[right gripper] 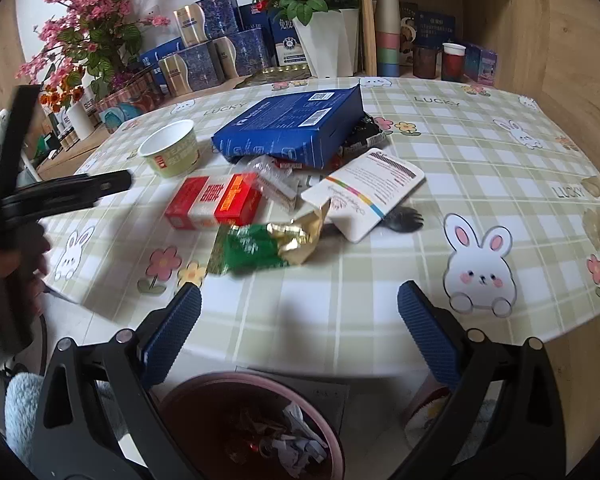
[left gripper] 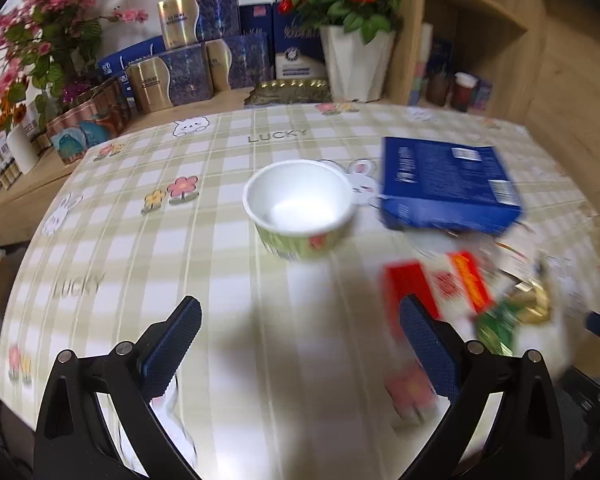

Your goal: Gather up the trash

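Trash lies on the checked tablecloth: a green paper bowl (left gripper: 300, 210) (right gripper: 172, 148), a blue box (left gripper: 446, 186) (right gripper: 296, 124), a red and white carton (left gripper: 432, 284) (right gripper: 214, 200), a green and gold wrapper (right gripper: 268, 242) (left gripper: 516, 312), a white card packet (right gripper: 366, 192) and a black plastic fork (right gripper: 408, 216). My left gripper (left gripper: 300, 320) is open and empty, short of the bowl; it also shows at the left of the right wrist view (right gripper: 100, 188). My right gripper (right gripper: 300, 308) is open and empty over the table's near edge, above a dark red bin (right gripper: 256, 428) holding scraps.
Gift boxes (left gripper: 188, 72), a white vase of red flowers (left gripper: 356, 60) and pink blossoms (left gripper: 40, 40) line the back. A wooden shelf (right gripper: 440, 52) with cups and jars stands at the back right. The table edge (right gripper: 340, 368) runs above the bin.
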### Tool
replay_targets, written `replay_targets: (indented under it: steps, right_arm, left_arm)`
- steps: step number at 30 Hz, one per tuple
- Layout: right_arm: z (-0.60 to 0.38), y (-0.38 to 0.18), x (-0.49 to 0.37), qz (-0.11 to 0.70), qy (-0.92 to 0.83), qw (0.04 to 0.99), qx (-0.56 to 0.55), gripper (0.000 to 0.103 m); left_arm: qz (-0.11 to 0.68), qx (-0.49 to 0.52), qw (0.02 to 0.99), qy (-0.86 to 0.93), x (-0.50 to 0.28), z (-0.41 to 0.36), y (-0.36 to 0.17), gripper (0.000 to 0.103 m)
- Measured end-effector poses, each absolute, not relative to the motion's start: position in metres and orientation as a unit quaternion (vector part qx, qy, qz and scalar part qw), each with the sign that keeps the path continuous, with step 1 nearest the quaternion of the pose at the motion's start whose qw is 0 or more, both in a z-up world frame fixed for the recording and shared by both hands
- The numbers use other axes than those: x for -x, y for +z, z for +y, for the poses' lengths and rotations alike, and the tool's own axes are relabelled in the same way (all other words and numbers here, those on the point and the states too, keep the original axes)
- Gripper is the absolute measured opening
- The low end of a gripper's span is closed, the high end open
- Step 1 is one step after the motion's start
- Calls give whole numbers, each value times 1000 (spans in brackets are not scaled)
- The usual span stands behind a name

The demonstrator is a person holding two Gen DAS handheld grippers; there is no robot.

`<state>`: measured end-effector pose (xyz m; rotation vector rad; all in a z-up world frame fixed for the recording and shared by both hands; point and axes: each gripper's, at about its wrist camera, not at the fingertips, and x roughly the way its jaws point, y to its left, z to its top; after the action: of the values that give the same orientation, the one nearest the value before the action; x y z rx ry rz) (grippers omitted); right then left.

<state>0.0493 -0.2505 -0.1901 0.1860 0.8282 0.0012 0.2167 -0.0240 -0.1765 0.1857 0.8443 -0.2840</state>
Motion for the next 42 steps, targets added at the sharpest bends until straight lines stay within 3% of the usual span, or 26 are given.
replay_targets:
  steps: [15, 18, 32, 34, 35, 37, 42]
  right_arm:
    - [-252, -197, -87, 405, 8, 910, -86, 97]
    - [-250, -199, -94, 405, 14, 911, -83, 97]
    - [-236, -219, -119, 420, 7, 903, -93, 96]
    - [-236, -222, -120, 422, 7, 901, -102, 90]
    - [-236, -224, -121, 426, 12, 898, -110, 78]
    - [-235, -225, -119, 426, 13, 898, -106, 69]
    - [-232, -217, -107, 413, 31, 905, -98, 67]
  left_arm:
    - [421, -107, 891, -133, -291, -51, -207, 96]
    - [425, -81, 890, -143, -293, -45, -207, 73]
    - [401, -14, 901, -163, -223, -8, -162, 73]
    - [395, -13, 903, -168, -209, -4, -157, 73]
    - [393, -12, 903, -171, -201, -3, -156, 73]
    - [390, -8, 904, -177, -184, 0, -152, 73]
    - [394, 11, 901, -184, -148, 8, -150, 73]
